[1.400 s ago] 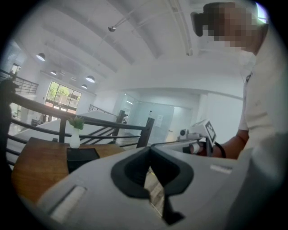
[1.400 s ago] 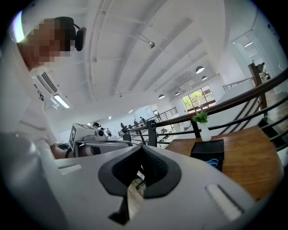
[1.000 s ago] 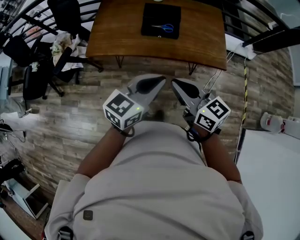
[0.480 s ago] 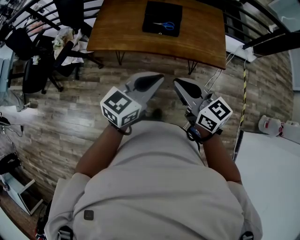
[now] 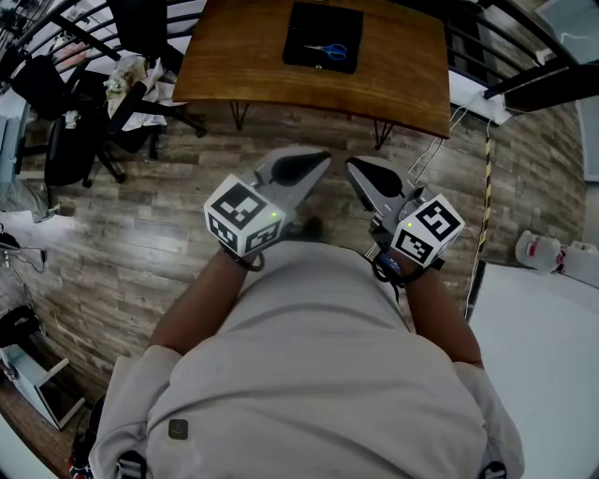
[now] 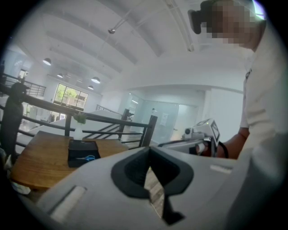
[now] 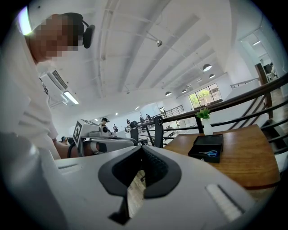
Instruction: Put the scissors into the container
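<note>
Little is changing: the grey left gripper [image 5: 321, 159] and grey right gripper [image 5: 356, 168] are staying clenched on nothing, well short of the brown wooden table [image 5: 234, 65]. There the blue-handled scissors [image 5: 327, 50] are already lying inside the black rectangular container [image 5: 304, 26], so the task is looking finished.

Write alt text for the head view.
Seen from above, a person holds the left gripper and the right gripper, both shut and empty, close to the chest over a plank floor. Ahead stands a wooden table bearing a black container with blue-handled scissors.
</note>
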Tool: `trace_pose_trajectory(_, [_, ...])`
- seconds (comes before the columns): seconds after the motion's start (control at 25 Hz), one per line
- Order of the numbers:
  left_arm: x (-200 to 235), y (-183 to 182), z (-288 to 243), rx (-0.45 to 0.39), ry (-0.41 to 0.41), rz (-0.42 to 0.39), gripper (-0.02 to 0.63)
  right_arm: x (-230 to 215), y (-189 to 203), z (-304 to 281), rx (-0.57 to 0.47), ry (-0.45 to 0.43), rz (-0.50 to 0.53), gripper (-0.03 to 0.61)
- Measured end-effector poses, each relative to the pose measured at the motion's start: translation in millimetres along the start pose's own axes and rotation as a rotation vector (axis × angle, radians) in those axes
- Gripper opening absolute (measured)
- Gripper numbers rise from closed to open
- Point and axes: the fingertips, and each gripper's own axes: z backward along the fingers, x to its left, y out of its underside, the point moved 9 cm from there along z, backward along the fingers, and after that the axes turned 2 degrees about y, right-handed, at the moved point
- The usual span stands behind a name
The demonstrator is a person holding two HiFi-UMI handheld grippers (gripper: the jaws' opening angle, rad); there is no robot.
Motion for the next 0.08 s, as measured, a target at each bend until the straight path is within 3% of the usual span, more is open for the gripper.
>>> trace_pose_trajectory(0.08, [1.0, 0.8, -0.3, 0.001, 0.001, 0.004, 0.002, -0.5, 0.0, 0.1, -0.001, 0.000, 0.000, 0.005])
